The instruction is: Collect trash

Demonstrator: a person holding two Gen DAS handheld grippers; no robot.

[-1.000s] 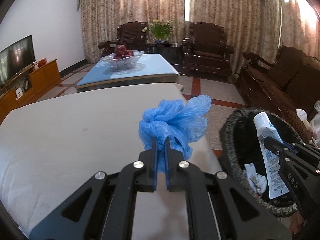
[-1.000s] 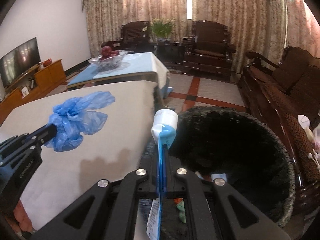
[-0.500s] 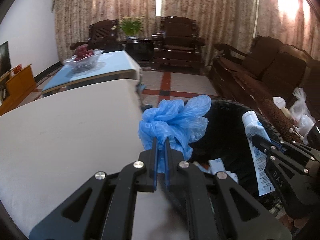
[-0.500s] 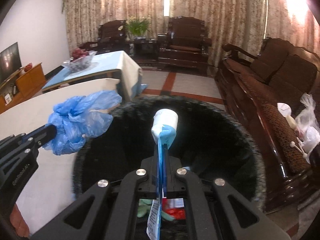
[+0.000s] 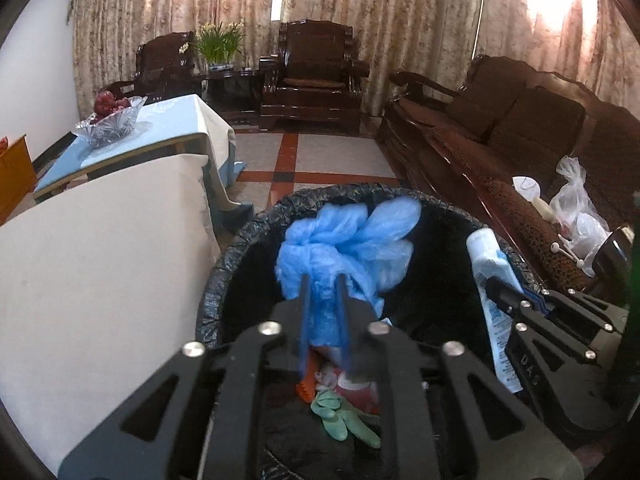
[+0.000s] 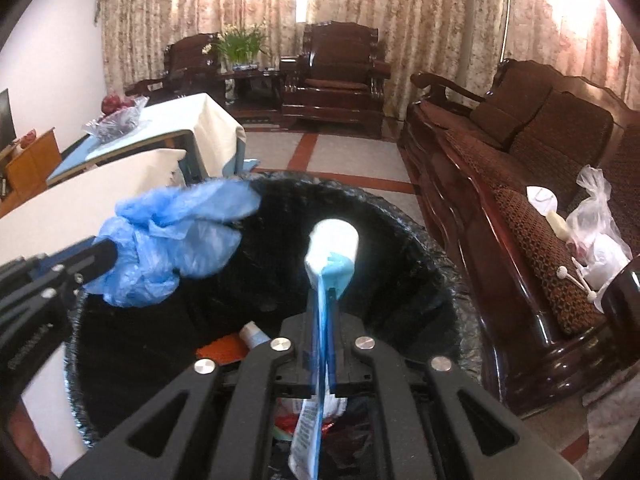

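Living room with dark sofa (image 5: 520,120) to the right, both grippers over the lined trash bin (image 5: 224,264).
Left gripper (image 5: 323,280) pinches the blue plastic bag (image 5: 348,240) ahead of its fingers; right gripper (image 6: 322,296) is clamped on the white tube (image 6: 332,248), both above the bin's mouth.

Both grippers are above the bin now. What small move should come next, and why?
Probably open both grippers. The left gripper holds the blue bag and the right gripper the tube, both over the open bin, so they should drop inside.
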